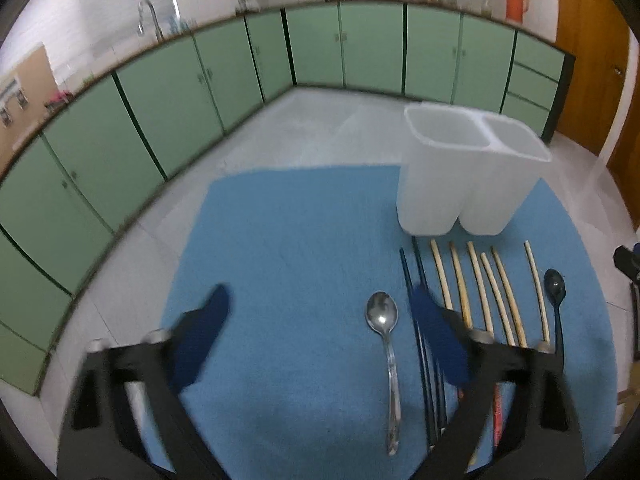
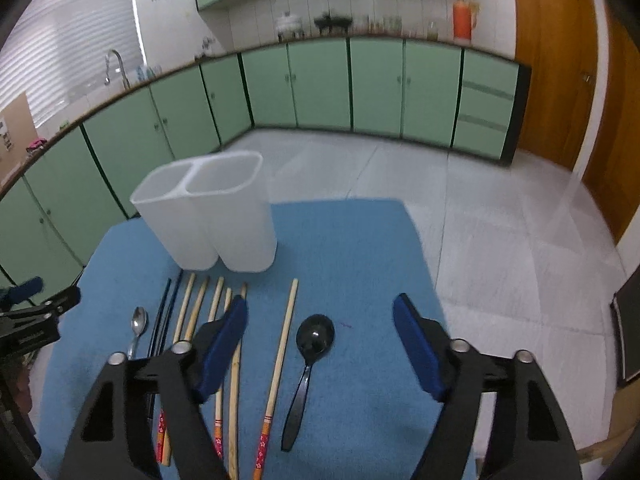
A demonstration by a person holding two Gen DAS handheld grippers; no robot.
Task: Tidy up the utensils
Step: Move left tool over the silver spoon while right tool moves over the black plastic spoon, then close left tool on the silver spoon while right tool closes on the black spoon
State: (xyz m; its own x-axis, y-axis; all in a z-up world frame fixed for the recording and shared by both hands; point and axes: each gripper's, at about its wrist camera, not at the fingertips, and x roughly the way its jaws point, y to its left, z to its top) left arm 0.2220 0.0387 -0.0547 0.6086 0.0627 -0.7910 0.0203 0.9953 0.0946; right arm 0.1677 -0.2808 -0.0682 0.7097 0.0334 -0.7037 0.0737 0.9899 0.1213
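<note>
Both the left gripper (image 1: 320, 320) and right gripper (image 2: 320, 320) are hovering released, fingers grasping nothing, over utensils lying beside the white holder (image 1: 472, 176).

kitchen: green cabinets (image 2: 320, 84), sink faucet (image 1: 149, 16), tiled wall (image 2: 312, 0).

Green cabinets (image 2: 320, 84) line walls (wooden door (image 2: 560, 64) right); pale floor (image 2: 500, 220).
</note>
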